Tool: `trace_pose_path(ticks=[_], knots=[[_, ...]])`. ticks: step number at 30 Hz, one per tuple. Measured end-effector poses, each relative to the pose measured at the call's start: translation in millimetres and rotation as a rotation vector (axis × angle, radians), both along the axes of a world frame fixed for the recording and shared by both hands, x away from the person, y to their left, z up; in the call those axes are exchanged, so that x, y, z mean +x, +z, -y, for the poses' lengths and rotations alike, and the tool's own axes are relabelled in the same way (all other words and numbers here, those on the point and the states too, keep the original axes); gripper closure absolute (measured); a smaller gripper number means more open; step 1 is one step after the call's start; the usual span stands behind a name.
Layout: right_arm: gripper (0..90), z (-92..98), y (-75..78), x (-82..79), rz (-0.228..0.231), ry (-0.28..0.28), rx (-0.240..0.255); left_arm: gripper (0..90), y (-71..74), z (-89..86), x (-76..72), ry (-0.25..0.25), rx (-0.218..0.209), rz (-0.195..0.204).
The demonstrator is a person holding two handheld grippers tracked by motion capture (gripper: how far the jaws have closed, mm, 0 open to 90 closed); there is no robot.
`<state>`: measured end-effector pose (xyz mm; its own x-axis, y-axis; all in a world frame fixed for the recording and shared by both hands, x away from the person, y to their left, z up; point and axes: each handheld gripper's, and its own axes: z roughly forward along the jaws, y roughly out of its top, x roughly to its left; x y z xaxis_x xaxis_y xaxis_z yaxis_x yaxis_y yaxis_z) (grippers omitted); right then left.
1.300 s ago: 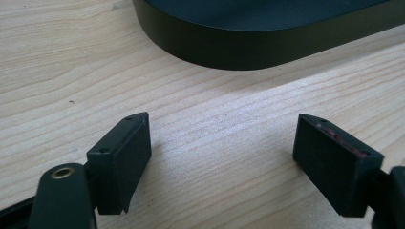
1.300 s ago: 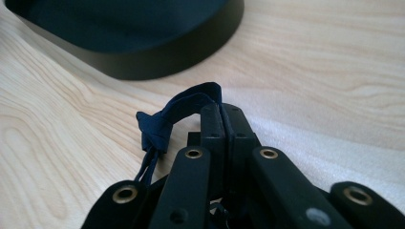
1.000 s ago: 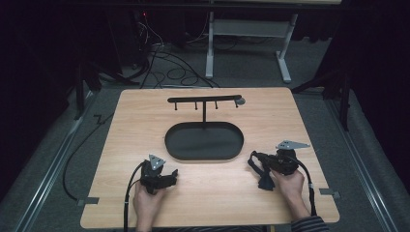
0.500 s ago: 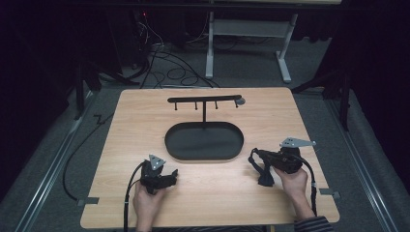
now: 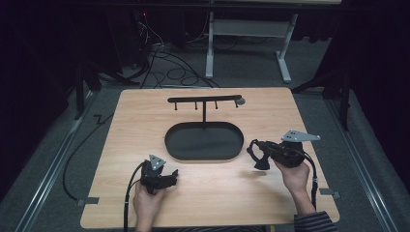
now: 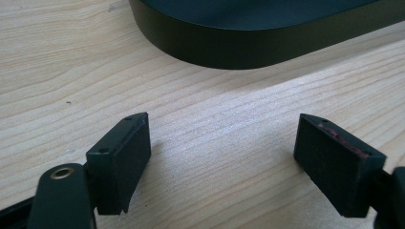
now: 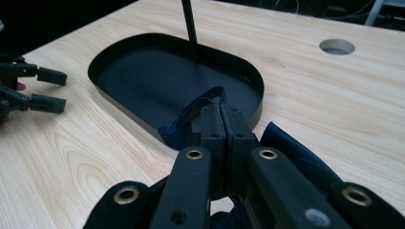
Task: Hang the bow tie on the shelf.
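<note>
Tray [image 5: 203, 155] rim nears open left gripper [image 6: 222, 162]; right gripper [image 7: 223, 112] pinches dark blue strap [image 7: 191, 114].

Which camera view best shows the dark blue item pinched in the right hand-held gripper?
The right gripper view: the dark blue strap-like item sits close up, clamped between the shut jaws of the right hand-held gripper, looping over the black tray. In the high view it hangs as a small dark loop.

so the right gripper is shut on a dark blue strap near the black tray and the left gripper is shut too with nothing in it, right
Not quite. The left gripper is open: the left gripper view shows its jaws wide apart over bare wood, holding nothing. The rest stands: the right gripper is shut on the dark blue strap beside the black tray.
</note>
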<state>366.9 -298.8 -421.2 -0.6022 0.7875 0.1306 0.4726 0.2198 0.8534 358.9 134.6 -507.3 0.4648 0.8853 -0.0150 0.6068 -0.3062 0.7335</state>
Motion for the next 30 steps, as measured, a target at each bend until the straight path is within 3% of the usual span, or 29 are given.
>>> trace_pose_path(ticks=[4, 5, 9, 18, 30], knots=[[90.0, 1.6, 3.6, 1.8, 0.001, -0.009, 0.008, 20.5, -0.1, -0.1, 0.1, -0.002, -0.002, 0.000], [90.0, 3.6, 9.7, 2.0, 0.011, -0.009, 0.034, 20.9, 0.0, -0.2, 0.0, -0.007, -0.004, -0.001], [90.0, 4.2, 16.6, 4.8, 0.026, -0.016, 0.029, 21.1, 0.0, 0.2, -0.1, -0.014, -0.002, 0.000], [90.0, 8.8, 17.3, 12.9, 0.028, 0.025, 0.061, 21.1, 0.0, 0.6, -0.2, -0.011, 0.000, 0.002], [90.0, 2.7, 20.6, 17.7, 0.043, 0.041, 0.066, 21.1, 0.0, 0.8, -0.2, -0.009, 0.000, 0.002]])
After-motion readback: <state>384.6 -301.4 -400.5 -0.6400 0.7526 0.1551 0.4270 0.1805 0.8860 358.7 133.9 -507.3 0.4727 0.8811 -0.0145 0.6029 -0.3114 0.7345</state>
